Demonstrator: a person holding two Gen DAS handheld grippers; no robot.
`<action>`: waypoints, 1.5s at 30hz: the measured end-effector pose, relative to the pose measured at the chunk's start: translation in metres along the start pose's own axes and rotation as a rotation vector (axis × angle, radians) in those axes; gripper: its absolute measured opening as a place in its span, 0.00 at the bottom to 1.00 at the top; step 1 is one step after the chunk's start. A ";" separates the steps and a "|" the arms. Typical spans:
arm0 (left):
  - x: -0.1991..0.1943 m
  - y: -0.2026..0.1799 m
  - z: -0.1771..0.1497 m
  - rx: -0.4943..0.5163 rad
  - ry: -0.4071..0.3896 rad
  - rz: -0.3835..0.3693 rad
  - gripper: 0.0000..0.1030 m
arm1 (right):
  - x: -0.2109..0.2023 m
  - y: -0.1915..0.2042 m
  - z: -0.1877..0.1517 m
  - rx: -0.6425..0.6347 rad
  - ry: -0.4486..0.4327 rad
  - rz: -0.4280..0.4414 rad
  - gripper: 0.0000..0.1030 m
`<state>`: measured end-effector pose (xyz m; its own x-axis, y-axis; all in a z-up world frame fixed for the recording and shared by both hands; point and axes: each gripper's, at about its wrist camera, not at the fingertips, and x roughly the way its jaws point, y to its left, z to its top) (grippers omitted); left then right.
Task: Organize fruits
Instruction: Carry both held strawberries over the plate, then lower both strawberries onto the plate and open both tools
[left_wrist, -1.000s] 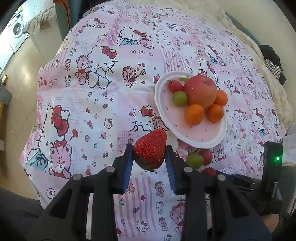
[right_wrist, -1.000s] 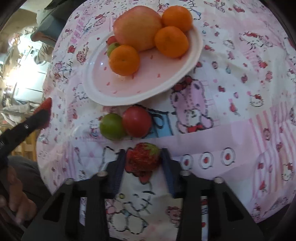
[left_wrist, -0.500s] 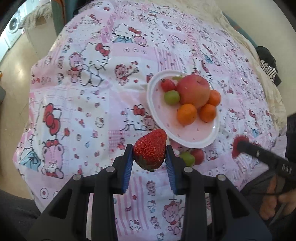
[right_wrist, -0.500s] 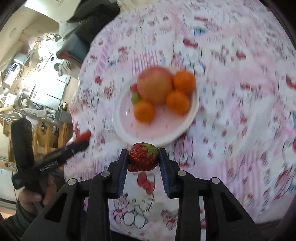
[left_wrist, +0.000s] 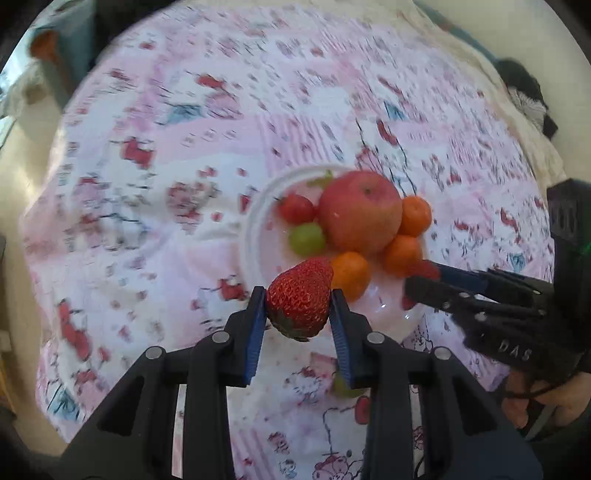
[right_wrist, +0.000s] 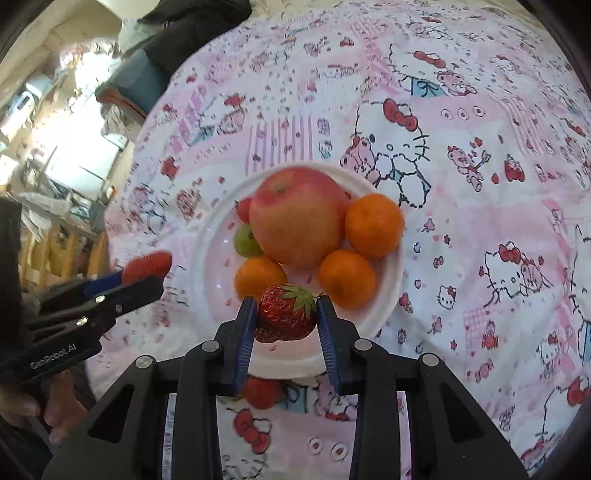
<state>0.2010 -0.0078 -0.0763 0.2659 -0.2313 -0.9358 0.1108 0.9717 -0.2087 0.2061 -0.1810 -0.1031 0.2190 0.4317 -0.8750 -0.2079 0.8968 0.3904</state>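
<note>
A white plate (right_wrist: 388, 295) (left_wrist: 255, 243) on the pink cartoon-print cloth holds a big apple (right_wrist: 297, 216) (left_wrist: 360, 210), three oranges (right_wrist: 373, 225), a green grape (right_wrist: 245, 242) and a small red fruit (left_wrist: 295, 208). My left gripper (left_wrist: 298, 301) is shut on a large strawberry (left_wrist: 299, 295), held above the plate's near-left rim. My right gripper (right_wrist: 284, 314) is shut on a second strawberry (right_wrist: 286, 314) with green leaves, above the plate's near part. Each gripper shows in the other's view, the left gripper (right_wrist: 146, 275) with its berry and the right gripper (left_wrist: 421, 278).
A red fruit (right_wrist: 262, 391) and a green one (left_wrist: 341, 387) lie on the cloth just below the plate, partly hidden by my fingers. A person's hand (right_wrist: 55, 410) holds the left tool. Dark clothes and furniture lie beyond the cloth's far edge.
Both grippers have moved in over the plate with their strawberries; the right one rose off the cloth. The plate now sits nearer the middle of both views.
</note>
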 end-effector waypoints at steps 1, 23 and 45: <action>0.005 0.000 0.002 -0.012 0.016 -0.012 0.29 | 0.003 -0.001 0.000 0.007 0.007 0.008 0.34; 0.043 0.008 0.010 0.000 0.003 0.034 0.29 | 0.038 0.001 -0.001 -0.034 0.077 -0.061 0.35; 0.018 -0.002 -0.003 0.067 -0.065 0.063 0.69 | 0.001 -0.012 -0.001 0.061 -0.009 0.019 0.52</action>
<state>0.2030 -0.0135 -0.0941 0.3356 -0.1746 -0.9257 0.1554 0.9795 -0.1284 0.2084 -0.1911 -0.1091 0.2241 0.4490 -0.8650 -0.1539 0.8927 0.4235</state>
